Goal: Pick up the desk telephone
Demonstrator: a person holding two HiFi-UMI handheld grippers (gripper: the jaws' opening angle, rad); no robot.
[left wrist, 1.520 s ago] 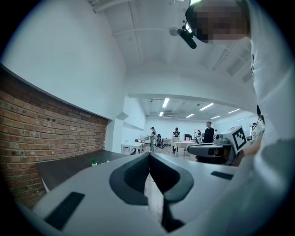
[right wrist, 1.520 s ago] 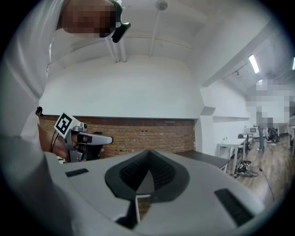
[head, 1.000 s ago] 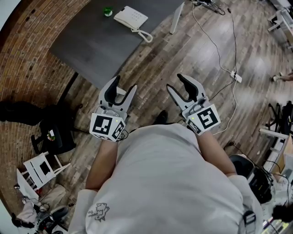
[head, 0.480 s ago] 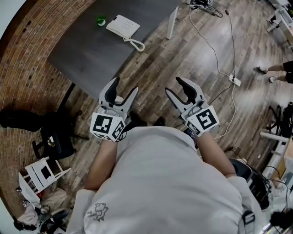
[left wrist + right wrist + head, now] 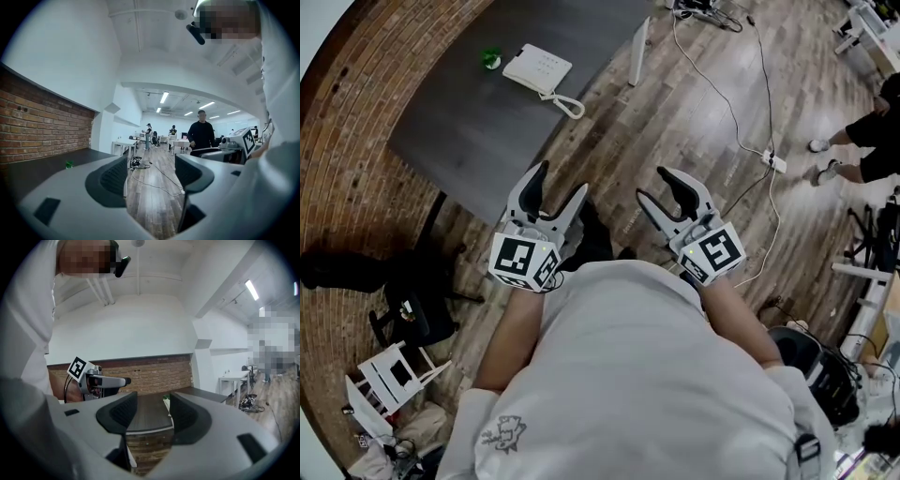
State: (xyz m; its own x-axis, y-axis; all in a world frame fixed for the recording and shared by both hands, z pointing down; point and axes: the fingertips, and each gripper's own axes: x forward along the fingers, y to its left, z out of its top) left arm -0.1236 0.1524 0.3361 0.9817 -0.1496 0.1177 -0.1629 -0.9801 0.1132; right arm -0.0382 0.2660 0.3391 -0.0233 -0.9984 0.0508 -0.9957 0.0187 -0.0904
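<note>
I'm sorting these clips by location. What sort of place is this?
Probably an open-plan office or lab workspace: a dark desk with a desk telephone stands beside a brick wall, white desks line a long room under ceiling strip lights, and a power strip lies on the wood floor.

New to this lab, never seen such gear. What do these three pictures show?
A person holds a two-jaw gripper in each hand; there is no robot arm. The downward picture comes from a head camera, showing left gripper and right gripper. The other two come from cameras riding on each gripper, looking along its jaws. On the dark table lie a white desk telephone and a small green object. Nothing is held: both grippers' jaws have just been opening, empty, not yet at the telephone.
</note>
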